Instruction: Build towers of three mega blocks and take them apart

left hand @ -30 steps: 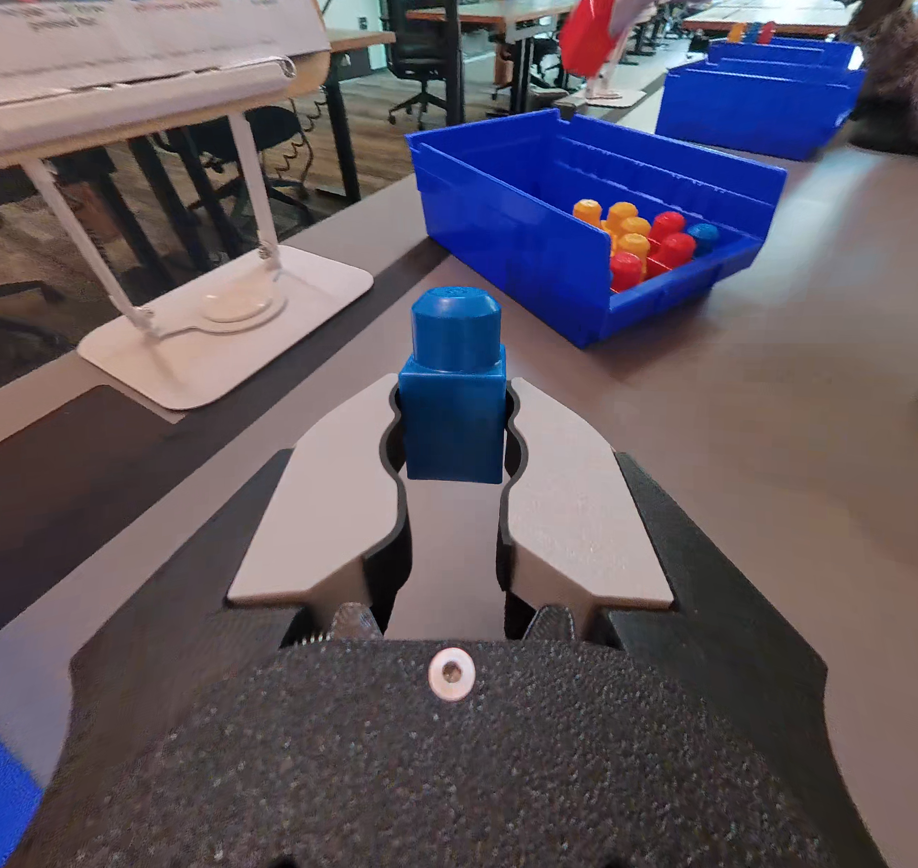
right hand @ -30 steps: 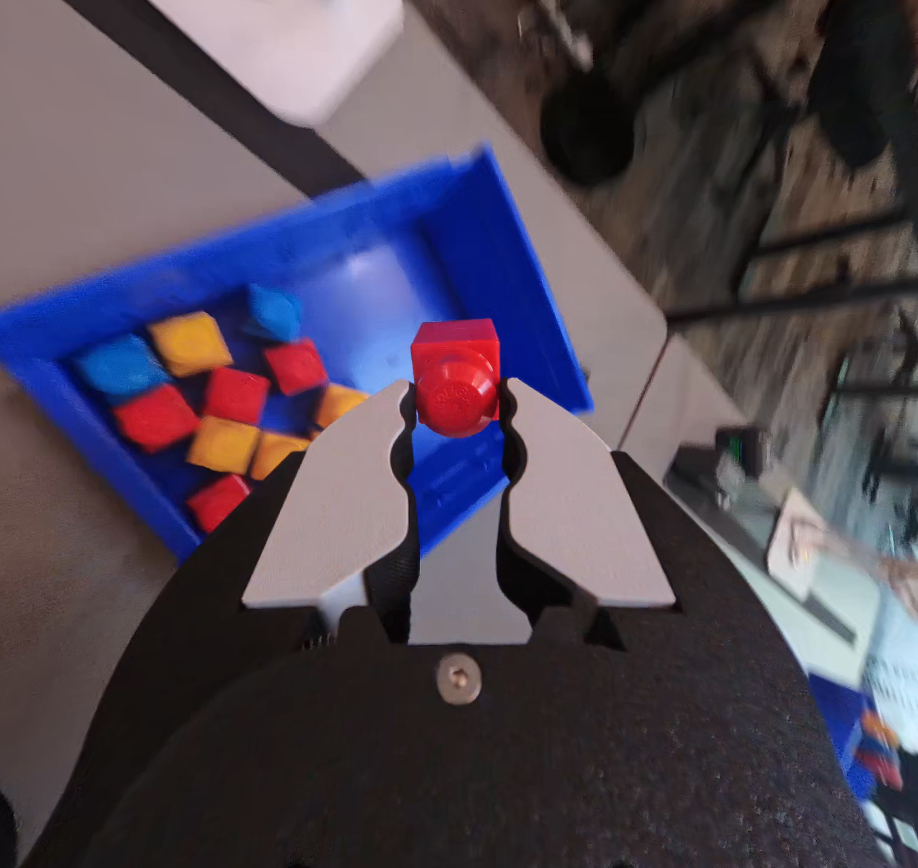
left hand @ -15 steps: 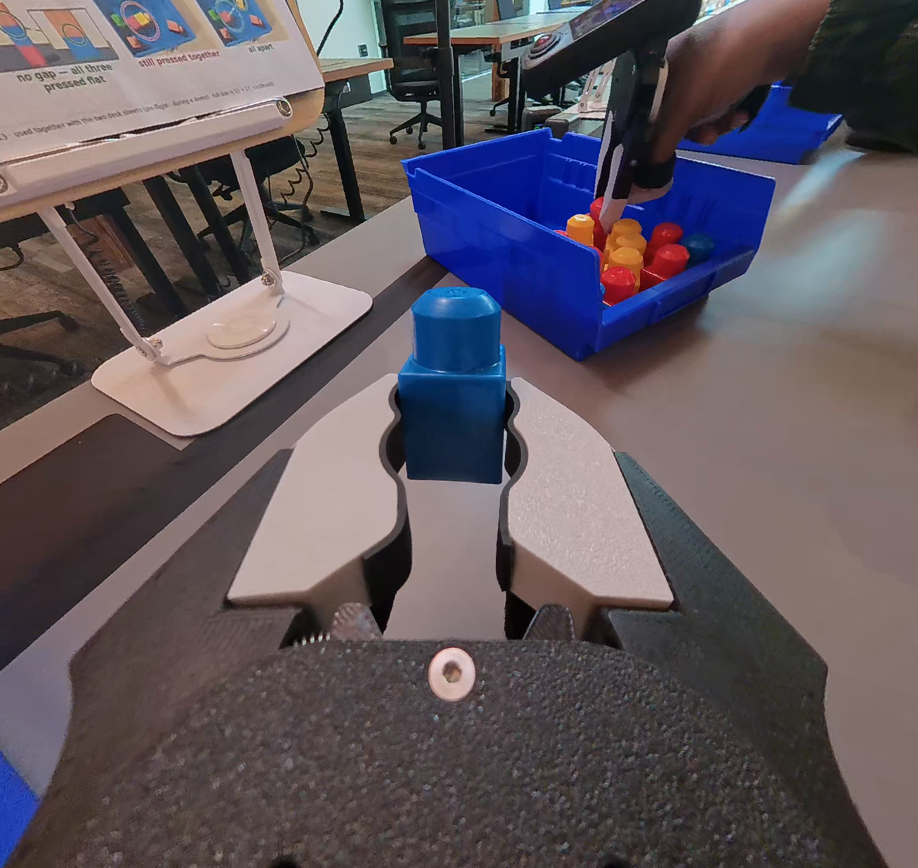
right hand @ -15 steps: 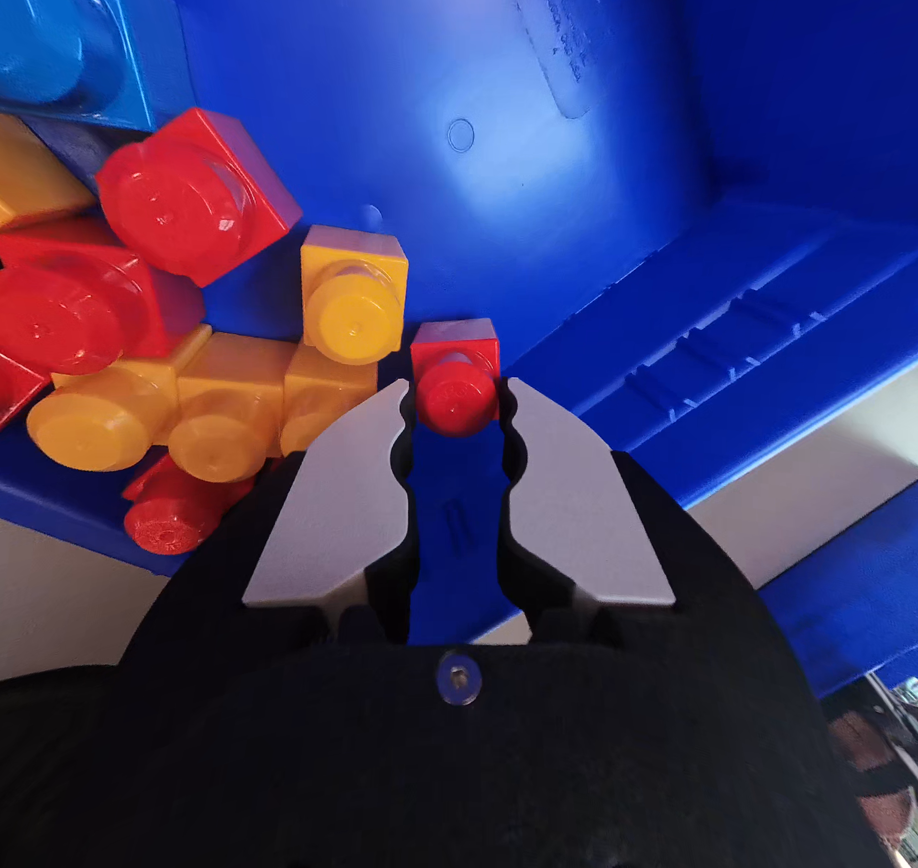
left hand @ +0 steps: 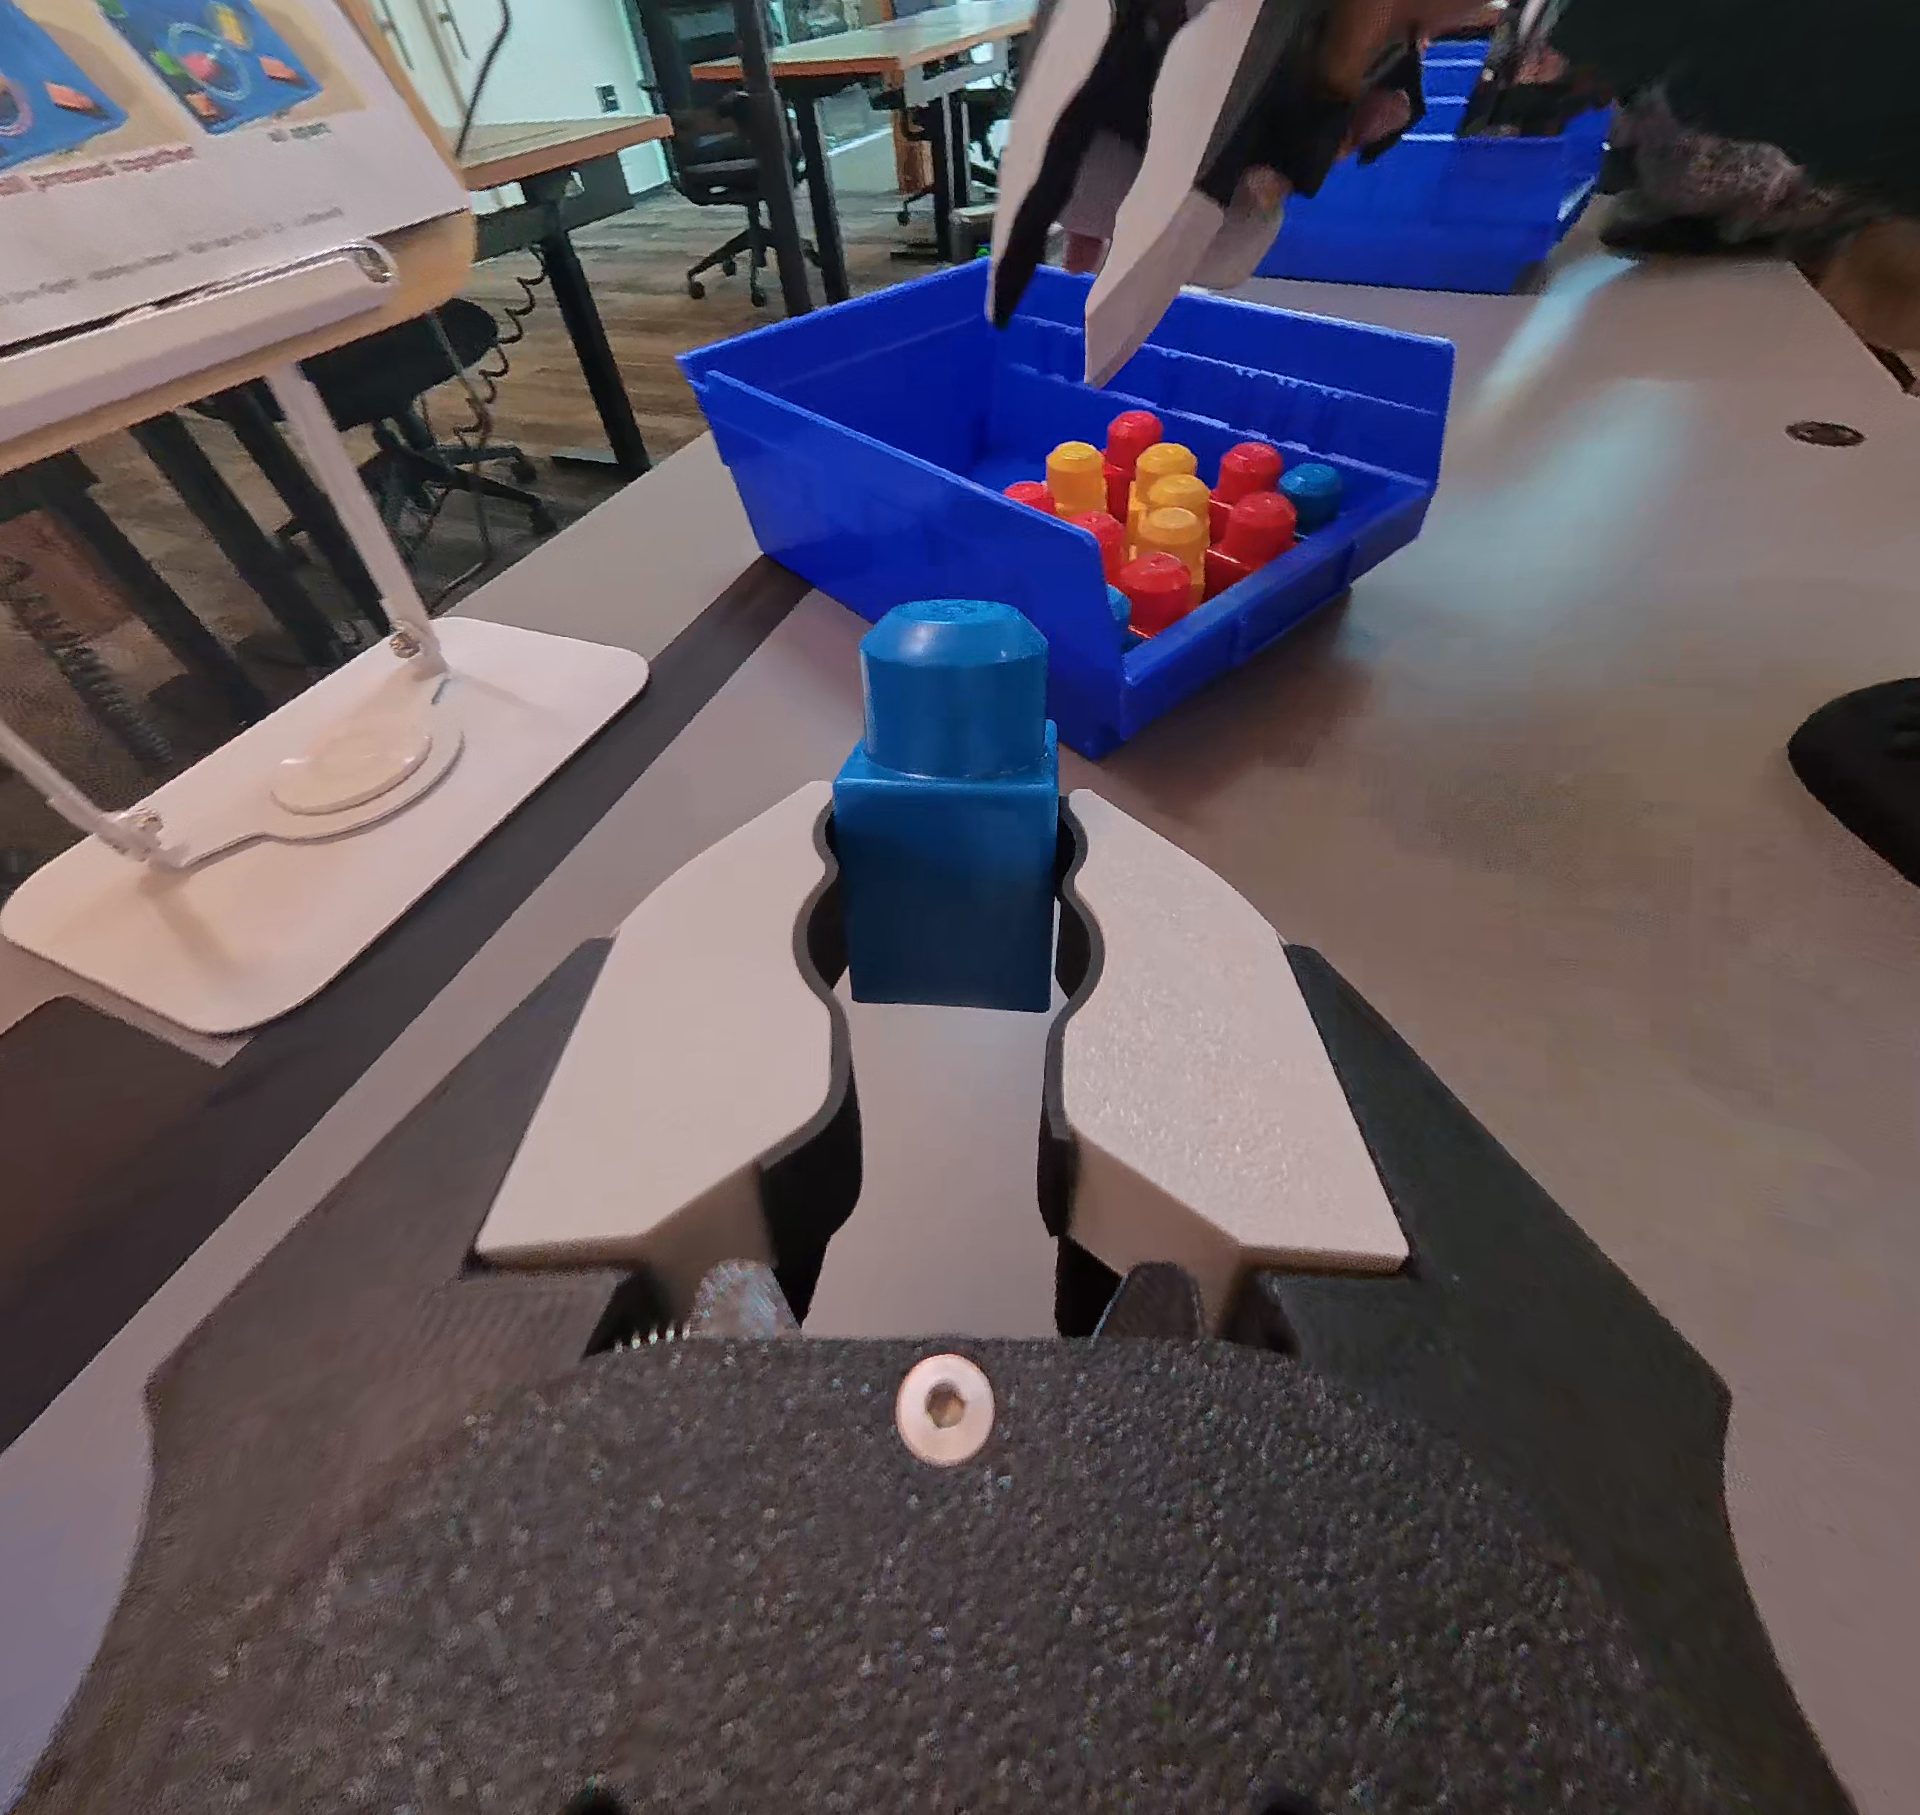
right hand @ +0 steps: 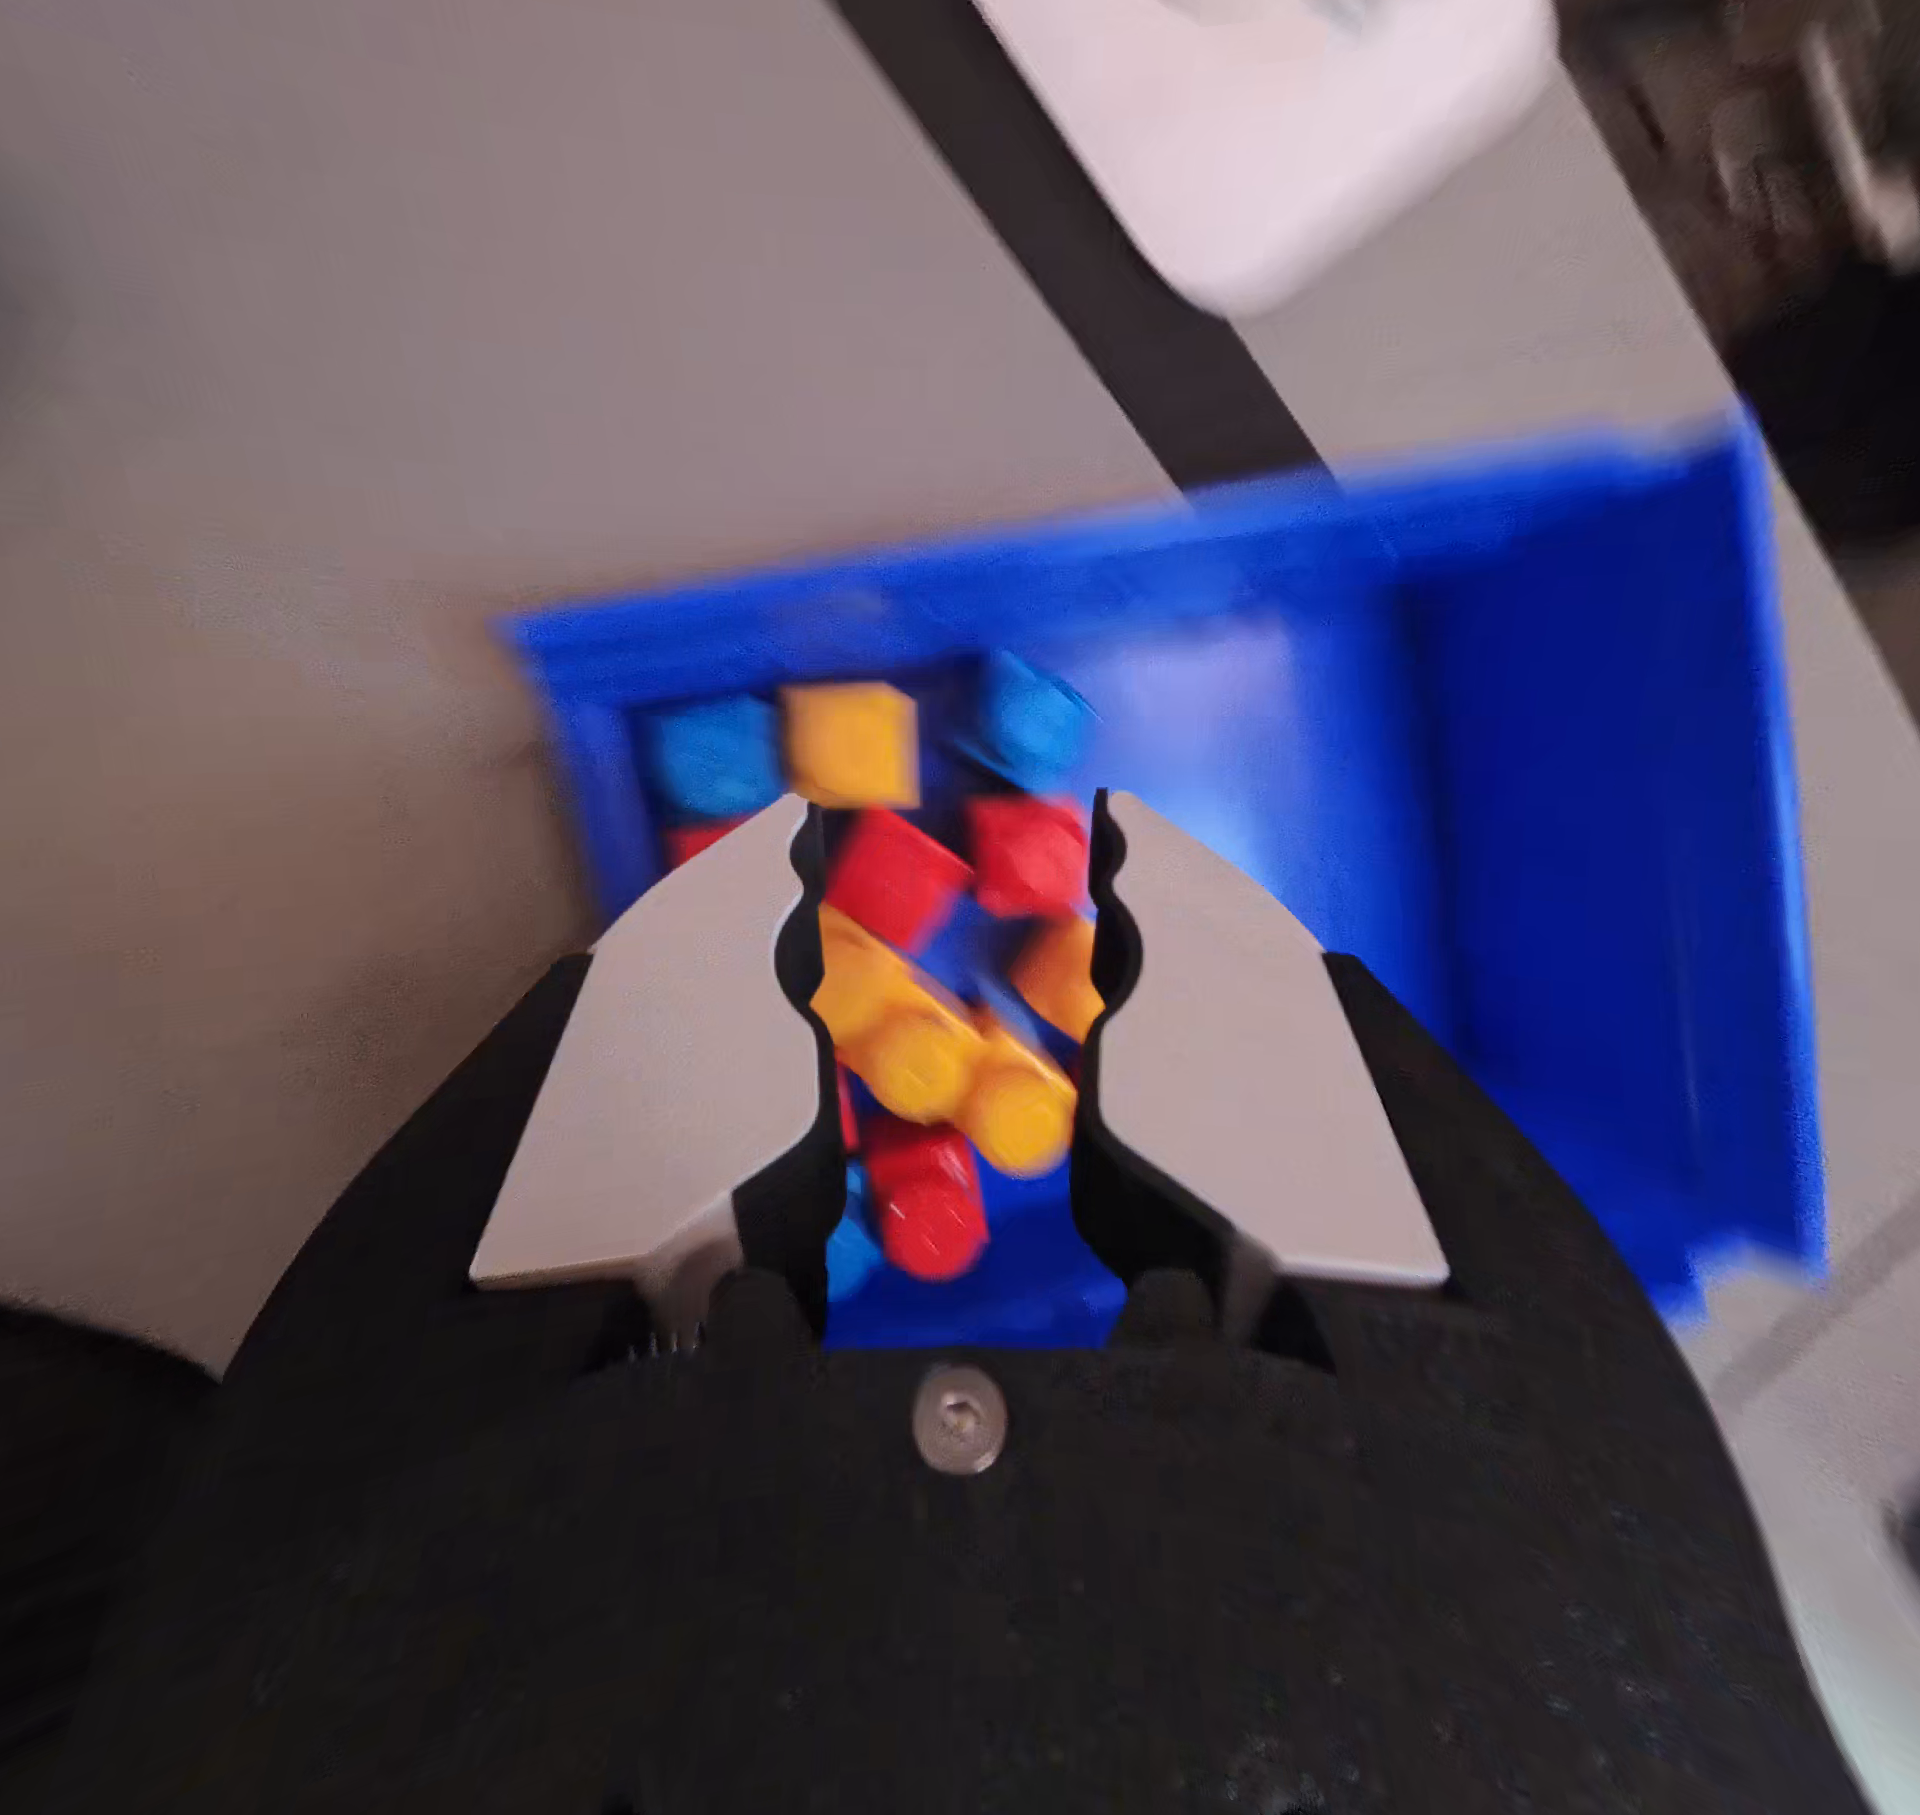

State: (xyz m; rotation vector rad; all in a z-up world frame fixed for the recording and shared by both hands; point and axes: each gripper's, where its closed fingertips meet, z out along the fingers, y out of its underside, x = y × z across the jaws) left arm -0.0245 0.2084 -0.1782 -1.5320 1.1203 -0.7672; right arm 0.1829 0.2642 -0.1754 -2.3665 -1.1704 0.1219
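My left gripper (left hand: pixel 945 830) is shut on a single blue mega block (left hand: pixel 945 882), held upright just above the grey table (left hand: pixel 1507 934). My right gripper (right hand: pixel 951 809) is open and empty, high above the blue bin (right hand: pixel 1558 830). It also shows in the left wrist view (left hand: pixel 1049 321), its fingers apart above the bin's (left hand: pixel 883 477) far side. Several red, yellow and blue blocks (left hand: pixel 1164 518) lie in the bin; the right wrist view shows them blurred (right hand: pixel 914 934).
A white document stand (left hand: pixel 312 809) with a printed sheet stands to the left of the bin. A second blue bin (left hand: pixel 1455 196) sits farther back on the right. A dark object (left hand: pixel 1860 778) lies at the right table edge. The gap from one gripper's tips to the other's is roughly 20 cm.
My right gripper carried a red block down into the bin, opened and let it go, then rose above the bin. My left gripper kept still with the blue block.
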